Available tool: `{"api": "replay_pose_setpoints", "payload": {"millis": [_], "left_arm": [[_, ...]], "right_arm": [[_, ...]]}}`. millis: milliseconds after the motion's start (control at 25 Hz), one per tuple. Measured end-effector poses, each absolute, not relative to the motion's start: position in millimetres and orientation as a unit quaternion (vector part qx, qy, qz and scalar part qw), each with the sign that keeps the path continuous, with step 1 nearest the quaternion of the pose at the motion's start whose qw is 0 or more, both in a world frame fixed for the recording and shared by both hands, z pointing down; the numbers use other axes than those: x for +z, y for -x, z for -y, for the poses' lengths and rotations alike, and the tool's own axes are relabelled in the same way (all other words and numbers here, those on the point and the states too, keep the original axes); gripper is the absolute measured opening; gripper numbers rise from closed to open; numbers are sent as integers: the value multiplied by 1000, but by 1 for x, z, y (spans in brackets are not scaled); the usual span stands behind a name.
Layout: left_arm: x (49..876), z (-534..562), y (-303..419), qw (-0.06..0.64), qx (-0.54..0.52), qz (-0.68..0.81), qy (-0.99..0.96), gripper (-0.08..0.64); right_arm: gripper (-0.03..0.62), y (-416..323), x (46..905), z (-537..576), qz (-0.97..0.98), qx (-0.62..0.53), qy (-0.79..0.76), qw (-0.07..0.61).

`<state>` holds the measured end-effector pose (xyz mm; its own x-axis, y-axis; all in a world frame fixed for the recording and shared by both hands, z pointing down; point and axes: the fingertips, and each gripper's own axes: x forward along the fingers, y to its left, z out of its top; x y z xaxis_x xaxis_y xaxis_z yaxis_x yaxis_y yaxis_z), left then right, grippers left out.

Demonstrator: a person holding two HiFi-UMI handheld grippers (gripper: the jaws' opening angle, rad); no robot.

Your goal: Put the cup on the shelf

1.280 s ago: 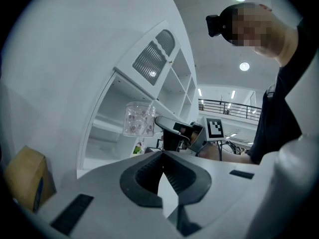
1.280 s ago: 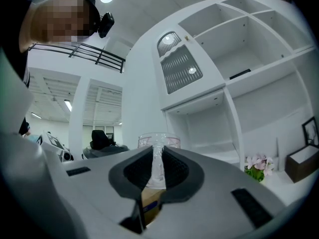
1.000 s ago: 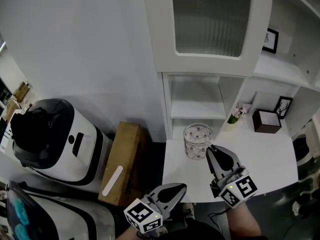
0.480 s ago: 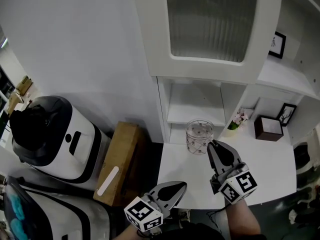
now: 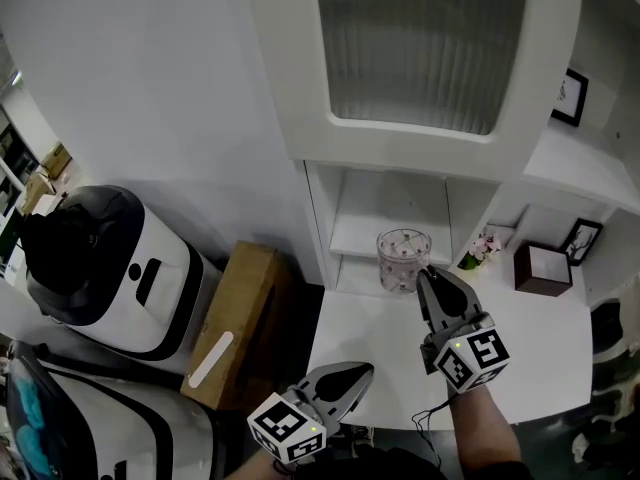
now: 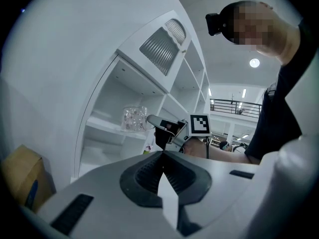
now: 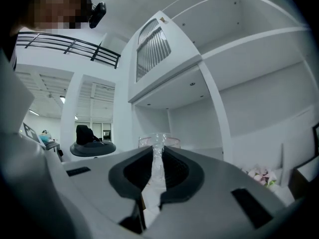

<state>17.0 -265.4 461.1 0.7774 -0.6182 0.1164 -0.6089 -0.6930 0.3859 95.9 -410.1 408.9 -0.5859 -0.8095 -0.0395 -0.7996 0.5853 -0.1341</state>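
1 cup [image 5: 403,259], 2 hand-held grippers [image 5: 366,370] [image 5: 426,272], 2 frames [image 5: 567,90] [image 5: 580,240], perhaps 1 carton [image 5: 245,313]

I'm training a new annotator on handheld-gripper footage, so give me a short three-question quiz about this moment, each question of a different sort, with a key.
1. True or false: the left gripper is shut with nothing between its jaws.
2. The right gripper is shut on: A the glass cup; B the flowers; C nothing.
3. Fill in: in the head view, the brown box stands to the glass cup's ____.
Key: 1 true; 2 A; 3 right.
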Motion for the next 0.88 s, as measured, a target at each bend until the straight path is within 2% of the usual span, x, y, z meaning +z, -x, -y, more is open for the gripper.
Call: {"api": "replay_pose_setpoints", "payload": {"millis": [880], "left_arm": [[466, 288, -7, 213, -8, 372, -904, 5]], "right_arm": [[28, -91, 420, 477, -885, -51, 461, 51]]}}
